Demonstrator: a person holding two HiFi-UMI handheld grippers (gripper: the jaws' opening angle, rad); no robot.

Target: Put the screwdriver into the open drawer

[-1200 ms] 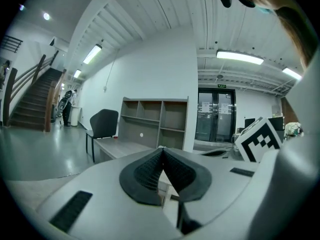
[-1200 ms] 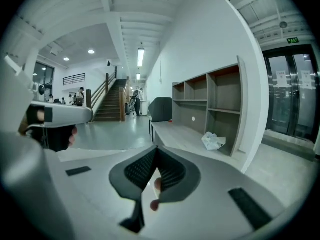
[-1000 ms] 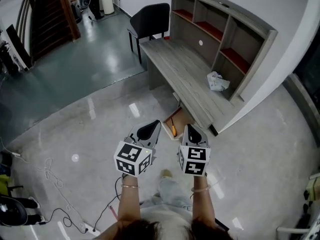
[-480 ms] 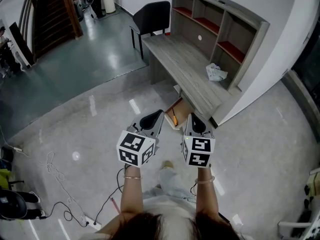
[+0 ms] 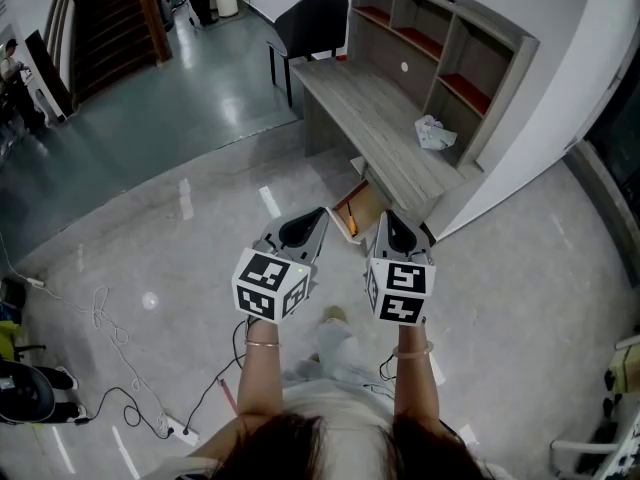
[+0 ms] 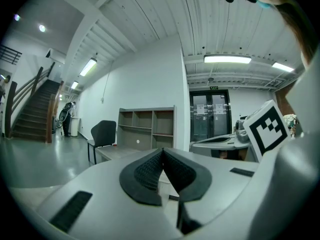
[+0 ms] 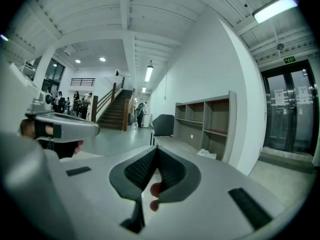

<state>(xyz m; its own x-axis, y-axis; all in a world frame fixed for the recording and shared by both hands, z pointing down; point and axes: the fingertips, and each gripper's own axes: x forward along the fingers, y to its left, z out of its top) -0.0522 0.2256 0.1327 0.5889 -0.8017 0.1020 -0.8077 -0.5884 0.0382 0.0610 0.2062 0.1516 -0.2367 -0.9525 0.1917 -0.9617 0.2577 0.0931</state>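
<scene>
Two tongs: the left tongs (image 5: 312, 220) and right tongs (image 5: 390, 224) are both clenched on nothing. Their pads press tip to tip in their own views, and they are held side by side over the floor, just short of the drawer (image 5: 366, 208).
Change: over the last second the pair has come to sit a little higher in the head view and has stayed level. Neither has opened and neither has reached back toward the drawer.
Screwdriver: an orange screwdriver (image 5: 347, 222) lies inside the open drawer below the worktop's (image 5: 370, 118) front edge. It is in the same place in the drawer as a second ago, and nothing touches it.
Meaning: the placing looks finished. I judge that only drawing the tongs away is left, if anything.
Hidden: the right tongs cover the drawer's right part in the head view and its back runs under the worktop, so I cannot tell what else it holds.
Hard to read: the screwdriver is only a thin streak, and its tip and handle cannot be told apart.
Odd spot: two reddish blobs (image 7: 155, 188) show low in the gap behind the right tongs' pads. I cannot tell whether they are a fingertip or something beyond.
Cut off: neither gripper view shows the drawer or the screwdriver, because both look out level above them.
</scene>
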